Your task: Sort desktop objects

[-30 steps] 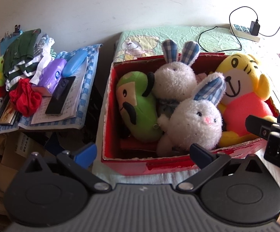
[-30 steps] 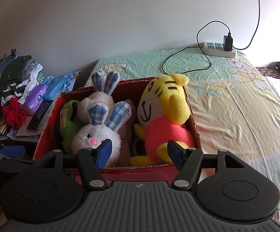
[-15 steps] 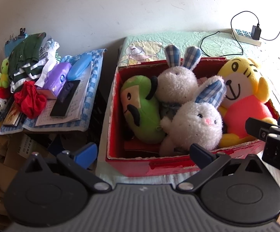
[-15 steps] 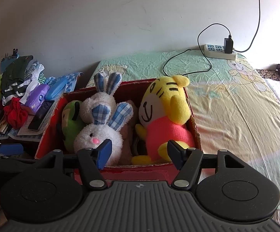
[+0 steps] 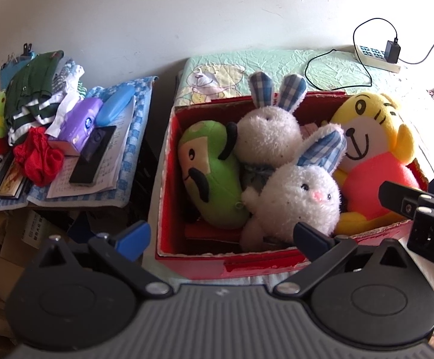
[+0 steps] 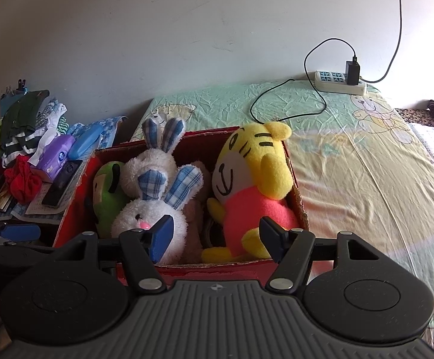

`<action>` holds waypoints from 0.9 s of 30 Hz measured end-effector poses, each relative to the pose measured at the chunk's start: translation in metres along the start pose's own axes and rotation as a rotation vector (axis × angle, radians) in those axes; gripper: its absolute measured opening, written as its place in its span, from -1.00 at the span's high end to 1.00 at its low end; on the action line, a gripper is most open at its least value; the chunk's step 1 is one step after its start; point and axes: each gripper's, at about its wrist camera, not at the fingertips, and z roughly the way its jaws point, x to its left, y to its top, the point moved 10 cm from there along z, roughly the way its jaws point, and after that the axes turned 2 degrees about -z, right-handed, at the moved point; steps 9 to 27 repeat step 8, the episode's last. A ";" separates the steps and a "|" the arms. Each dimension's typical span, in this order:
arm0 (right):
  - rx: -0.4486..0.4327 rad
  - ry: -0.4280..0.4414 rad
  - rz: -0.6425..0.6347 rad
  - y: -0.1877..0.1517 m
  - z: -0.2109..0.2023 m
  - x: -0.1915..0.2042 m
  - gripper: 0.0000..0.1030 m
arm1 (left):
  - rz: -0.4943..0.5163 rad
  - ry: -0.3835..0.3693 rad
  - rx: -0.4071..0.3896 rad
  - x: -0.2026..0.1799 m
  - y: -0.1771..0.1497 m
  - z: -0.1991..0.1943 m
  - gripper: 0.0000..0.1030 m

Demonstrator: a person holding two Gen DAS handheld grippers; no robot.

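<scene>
- Left wrist view: the left hand-held gripper (image 5: 221, 234) is spread wide and grasps nothing; it hangs over the near wall of the red box (image 5: 169, 161).
- Inside the box sit four plush toys: a green plush (image 5: 211, 176) at the left, a white rabbit (image 5: 268, 131) behind, a second white rabbit (image 5: 303, 197) in front, and a yellow tiger plush (image 5: 372, 155) at the right.
- Right wrist view: the right hand-held gripper (image 6: 217, 237) is also released and empty, just in front of the box, its fingers either side of the tiger's lower body.
- The box rests on a bed (image 6: 366, 179) with a cartoon-print sheet; a power strip (image 6: 339, 82) lies by the wall.
- To the left, a side surface carries a purple tissue pack (image 5: 77, 124), a black phone (image 5: 92, 155), a red cloth (image 5: 39, 157) and folded clothes (image 5: 33, 101).
</scene>
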 end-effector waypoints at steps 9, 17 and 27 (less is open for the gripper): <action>-0.002 -0.002 0.009 0.002 0.003 -0.003 -0.29 | 0.016 0.006 -0.041 -0.004 0.006 -0.002 -0.89; -0.002 -0.002 0.009 0.002 0.003 -0.003 -0.29 | 0.016 0.006 -0.041 -0.004 0.006 -0.002 -0.89; -0.002 -0.002 0.009 0.002 0.003 -0.003 -0.29 | 0.016 0.006 -0.041 -0.004 0.006 -0.002 -0.89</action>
